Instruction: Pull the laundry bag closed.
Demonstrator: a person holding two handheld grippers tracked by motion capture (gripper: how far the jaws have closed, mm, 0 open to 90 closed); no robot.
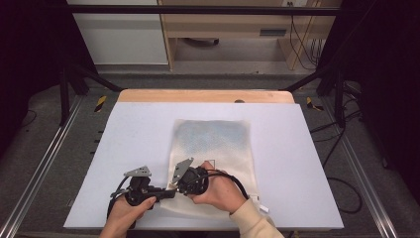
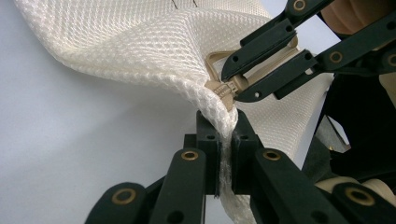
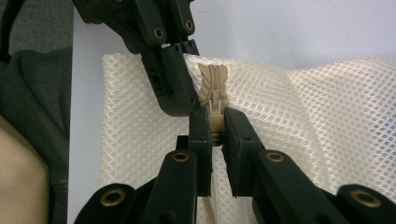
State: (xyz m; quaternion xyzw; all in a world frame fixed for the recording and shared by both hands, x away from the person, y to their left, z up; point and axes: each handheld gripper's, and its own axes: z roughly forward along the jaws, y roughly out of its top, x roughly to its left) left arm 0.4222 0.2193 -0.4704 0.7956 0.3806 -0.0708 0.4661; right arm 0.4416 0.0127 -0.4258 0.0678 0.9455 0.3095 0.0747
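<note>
Left gripper view showed the left hand-held gripper (image 2: 226, 140) clamped on the mesh bag (image 2: 140, 51) corner at the bench (image 1: 124, 148) front, the right hand-held gripper (image 3: 216, 126) pinching the zipper pull (image 3: 214, 112); a steady pull along the zip, fabric taut, would serve best

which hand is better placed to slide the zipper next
Right: the right gripper is shut on the tan zipper pull. The left gripper just pinches the mesh bag corner, likely anchoring it.
</note>
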